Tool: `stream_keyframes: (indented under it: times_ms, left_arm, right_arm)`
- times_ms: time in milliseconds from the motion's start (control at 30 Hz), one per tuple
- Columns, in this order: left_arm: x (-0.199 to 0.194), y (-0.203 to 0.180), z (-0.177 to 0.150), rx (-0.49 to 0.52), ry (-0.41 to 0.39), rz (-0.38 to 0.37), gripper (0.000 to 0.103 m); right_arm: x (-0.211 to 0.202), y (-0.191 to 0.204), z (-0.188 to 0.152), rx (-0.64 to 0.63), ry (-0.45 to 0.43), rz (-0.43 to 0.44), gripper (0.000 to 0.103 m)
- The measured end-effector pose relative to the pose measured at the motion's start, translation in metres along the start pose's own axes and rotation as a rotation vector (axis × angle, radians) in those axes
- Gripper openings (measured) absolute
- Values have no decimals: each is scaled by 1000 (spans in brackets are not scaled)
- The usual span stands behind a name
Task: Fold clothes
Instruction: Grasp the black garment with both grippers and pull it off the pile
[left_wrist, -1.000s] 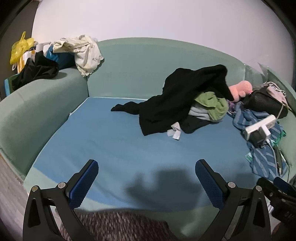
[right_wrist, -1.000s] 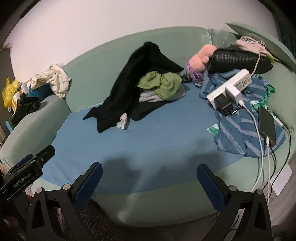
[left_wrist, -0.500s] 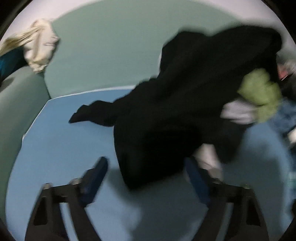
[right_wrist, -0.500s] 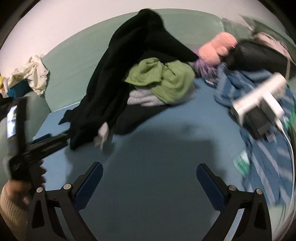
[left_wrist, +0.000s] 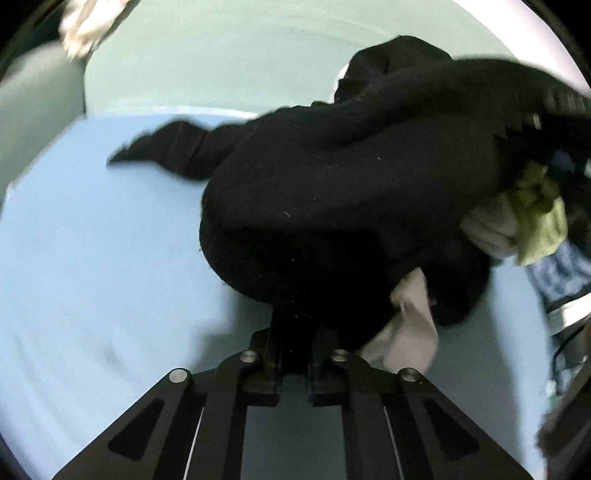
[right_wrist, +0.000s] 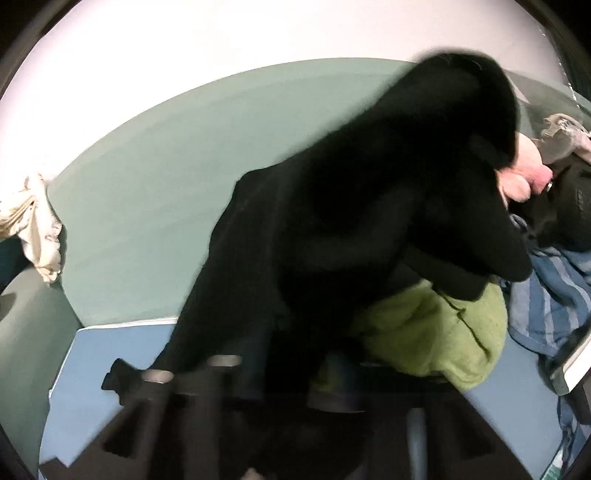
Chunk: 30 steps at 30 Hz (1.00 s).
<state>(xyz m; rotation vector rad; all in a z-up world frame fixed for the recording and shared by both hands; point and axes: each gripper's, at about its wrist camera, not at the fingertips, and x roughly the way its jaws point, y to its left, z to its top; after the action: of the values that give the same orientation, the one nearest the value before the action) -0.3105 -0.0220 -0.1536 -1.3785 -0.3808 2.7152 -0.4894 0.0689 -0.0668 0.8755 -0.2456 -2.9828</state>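
A large black garment (left_wrist: 351, 192) lies heaped on the blue sofa seat (left_wrist: 92, 258), one sleeve trailing left. My left gripper (left_wrist: 293, 325) is shut on its near lower edge; the fingertips are buried in the cloth. In the right wrist view the same black garment (right_wrist: 369, 221) fills the middle. My right gripper (right_wrist: 284, 369) is blurred, its jaws close together on the garment's lower part. A green garment (right_wrist: 436, 332) and a pale one (left_wrist: 487, 229) lie under the black one.
The green sofa back (right_wrist: 166, 166) curves behind. A cream garment (right_wrist: 37, 236) hangs on the left armrest. Blue striped cloth (right_wrist: 546, 288), a pink plush toy (right_wrist: 524, 177) and a black bag (right_wrist: 569, 206) sit right. A white power strip (right_wrist: 572, 365) lies at the right edge.
Both grippers moved forward from the sofa's front edge to the black garment and went from wide open to shut on it.
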Motion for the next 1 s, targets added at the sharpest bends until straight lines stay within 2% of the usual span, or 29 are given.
stream_keyframes:
  times_ms: [67, 167, 233, 300, 367, 400, 433, 467, 500, 567, 600, 633, 700, 767, 800, 867, 933, 967, 1000]
  left_arm:
    - [-18, 0, -5, 16, 11, -15, 8]
    - [-64, 2, -18, 81, -24, -18, 8]
    - [-95, 17, -35, 87, -24, -19, 8]
    - [-127, 37, -52, 89, -18, -16, 8]
    - [-158, 62, -68, 96, -28, 35, 8]
    - [-169, 75, -74, 85, -31, 56, 8]
    - [-180, 89, -77, 65, -30, 70, 8]
    - [-190, 104, -81, 42, -32, 85, 10]
    - [-199, 117, -83, 7, -44, 106, 14]
    - [-216, 135, -89, -61, -89, 195, 38]
    - [-224, 141, -91, -90, -109, 244, 72]
    - [-228, 143, -89, -115, -128, 264, 85]
    - [-233, 137, -87, -144, -170, 213, 85]
    - [-226, 120, -79, -112, -169, 130, 85]
    - [-217, 110, -75, -75, -158, 129, 85]
    - [-183, 84, -67, 41, -99, 197, 85]
    - [-145, 70, -66, 149, -3, 269, 85]
    - [-123, 65, -69, 187, 53, 290, 84]
    - [-103, 61, -70, 208, 100, 303, 69]
  right_arm:
    - [-24, -2, -15, -47, -17, 7, 12]
    - [-78, -6, -61, -176, -9, -16, 8]
    - [-110, -7, -108, -269, 85, 14, 7]
    - [-139, -5, -170, -365, 271, 83, 0]
    - [-163, -8, -213, -389, 394, 142, 0]
    - [-176, -11, -233, -389, 449, 174, 1]
    - [-186, -16, -243, -376, 471, 181, 15]
    - [-195, -22, -245, -354, 463, 168, 39]
    - [-203, -30, -240, -321, 439, 154, 48]
    - [-210, -46, -223, -246, 380, 126, 75]
    - [-210, -55, -211, -209, 357, 101, 82]
    - [-207, -64, -201, -178, 331, 79, 85]
    - [-194, -78, -181, -125, 287, 45, 91]
    - [-177, -83, -173, -102, 285, 34, 94]
    - [-166, -85, -171, -96, 293, 31, 94]
    - [-148, -86, -176, -112, 335, 12, 94]
    - [-122, -81, -179, -126, 372, 18, 94]
    - [-107, -77, -183, -125, 393, 37, 89]
    - [-96, -73, -190, -113, 422, 51, 79]
